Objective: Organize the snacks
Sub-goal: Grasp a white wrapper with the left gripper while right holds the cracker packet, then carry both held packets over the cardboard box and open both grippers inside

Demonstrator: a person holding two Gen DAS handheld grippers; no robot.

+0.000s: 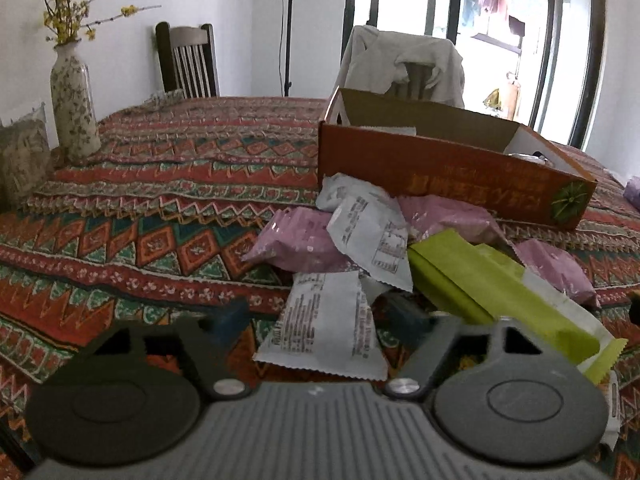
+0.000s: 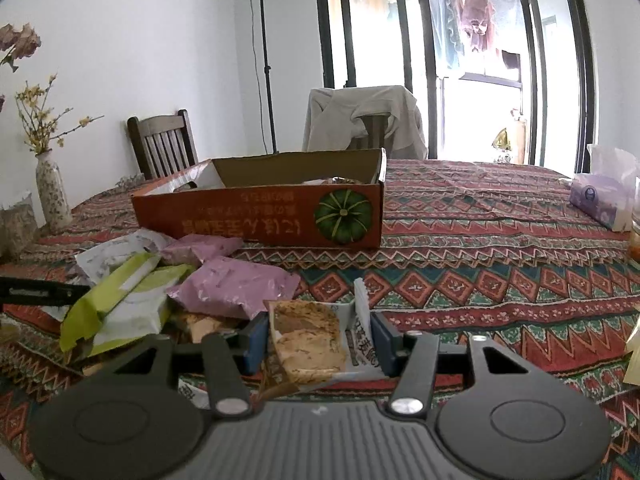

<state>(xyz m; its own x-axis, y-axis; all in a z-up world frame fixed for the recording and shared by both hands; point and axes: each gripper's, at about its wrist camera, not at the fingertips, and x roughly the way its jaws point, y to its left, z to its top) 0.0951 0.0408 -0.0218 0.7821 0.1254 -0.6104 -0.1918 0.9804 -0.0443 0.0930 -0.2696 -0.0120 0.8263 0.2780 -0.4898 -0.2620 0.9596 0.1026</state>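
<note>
A pile of snack packets lies on the patterned tablecloth before an open orange cardboard box. In the left wrist view the pile holds pink packets, white packets and a green packet. My left gripper is open, its blue fingertips on either side of a white packet lying on the table. My right gripper is shut on a brown-and-white biscuit packet. Pink packets and green packets lie to its left.
A flowered vase with yellow twigs stands at the table's left. Two chairs stand behind the table, one draped with a cloth. A purple tissue pack and a jar sit at the right edge.
</note>
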